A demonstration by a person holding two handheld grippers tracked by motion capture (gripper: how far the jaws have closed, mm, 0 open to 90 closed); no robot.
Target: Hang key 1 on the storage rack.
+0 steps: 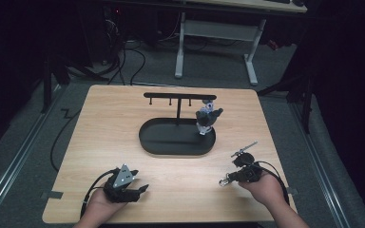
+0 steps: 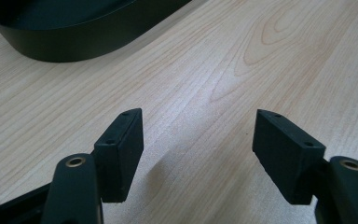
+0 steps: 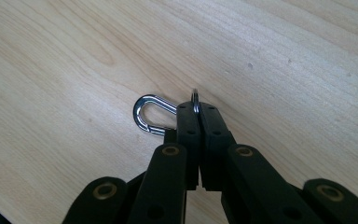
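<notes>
My right gripper lies low over the wooden table near its front right corner. In the right gripper view its jaws stand pressed together, shut on a thin metal ring. A silver snap clasp sticks out to the left of the jaws, just above the wood; the clasp also glints in the high view. My left gripper rests at the front left, open, with only bare wood between its pads. A black oval tray holds a T-shaped rack. A grey-blue toy figure is under the rack's right end.
The tray's dark wall lies ahead of my left gripper. Behind the table stands a white-legged desk, with cables on the grey floor. Bare wood stretches between the two hands.
</notes>
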